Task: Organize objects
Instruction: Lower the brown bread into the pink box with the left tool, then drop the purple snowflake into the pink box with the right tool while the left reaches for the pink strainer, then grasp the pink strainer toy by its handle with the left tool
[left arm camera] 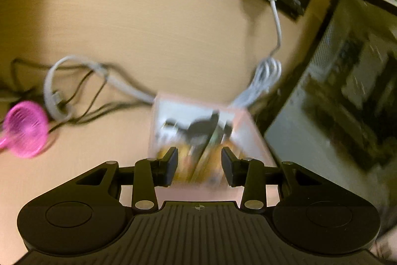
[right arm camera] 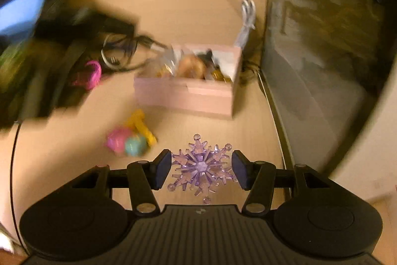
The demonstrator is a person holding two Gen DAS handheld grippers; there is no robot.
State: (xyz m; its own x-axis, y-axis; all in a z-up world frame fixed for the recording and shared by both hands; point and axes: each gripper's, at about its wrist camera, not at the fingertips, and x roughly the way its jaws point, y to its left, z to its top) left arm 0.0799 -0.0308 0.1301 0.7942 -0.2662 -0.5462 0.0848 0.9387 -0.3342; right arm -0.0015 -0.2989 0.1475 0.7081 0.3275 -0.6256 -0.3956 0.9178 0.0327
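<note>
Between the right gripper fingers (slightly parted) sits a purple snowflake.

Purple crystal snowflake sits flat-on between my right gripper's pads, points touching both. Pink box ahead on table, open-topped, crammed with blurred items. Small colourful toys loose nearby.

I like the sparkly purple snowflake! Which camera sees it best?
The right wrist view. The purple snowflake sits sharp and close between the right gripper's fingers, with the pink box on the table beyond. The left wrist view does not show the snowflake; it looks down over the pink box past the open left gripper.
</note>
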